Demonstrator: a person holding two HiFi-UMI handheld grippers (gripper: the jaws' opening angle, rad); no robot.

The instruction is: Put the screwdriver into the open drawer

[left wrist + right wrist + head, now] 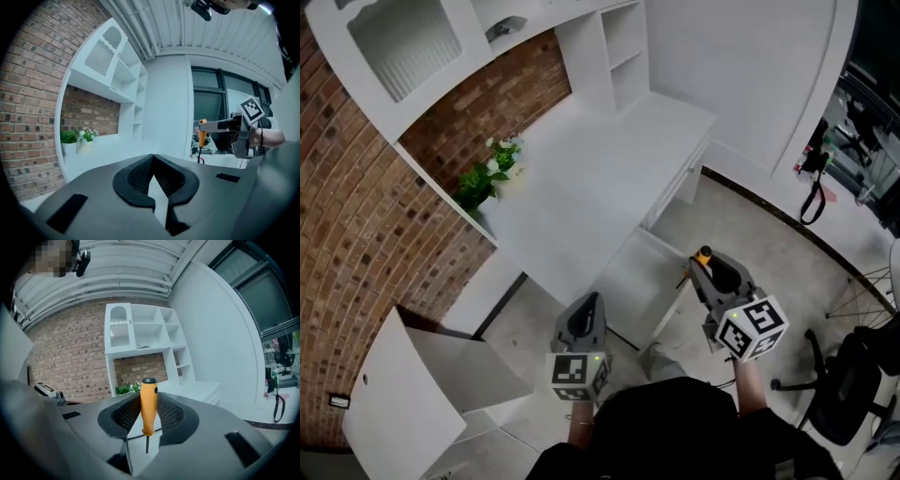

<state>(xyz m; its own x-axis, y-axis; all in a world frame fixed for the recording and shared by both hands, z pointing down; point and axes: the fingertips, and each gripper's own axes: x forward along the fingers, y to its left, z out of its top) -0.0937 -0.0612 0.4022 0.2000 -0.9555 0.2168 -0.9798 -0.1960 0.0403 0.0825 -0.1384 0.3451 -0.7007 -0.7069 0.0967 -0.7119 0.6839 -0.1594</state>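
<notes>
Between the right claw's (149, 397) black mesh-textured pads stands the screwdriver (149, 414), pinched by its smooth orange handle. The handle is a rounded cylinder with a black cap on top, and a thin dark metal shaft points down below the pads. It sits upright in the grip.

Left of that claw and slightly lower in the head view is the left claw (153, 159). Its curved pads are pressed together at the tips and hold nothing. Each claw has a matte grey shell and carries a white cube printed with square black markers.

Just ahead of both claws, and below them, the open drawer (630, 279) juts out from under the surface (581, 187), a flat, smooth white desk top. The drawer is a shallow white box, and the screwdriver is above its near right corner, not inside it.

Further ahead of the claws, across the surface, a small leafy green plant with white flowers (485, 178) stands against a rough red brick wall (356, 225). White box-shaped shelves (619, 47) rise at the far end. To the right of the right claw, a black office chair (853, 384) stands on the pale floor.
</notes>
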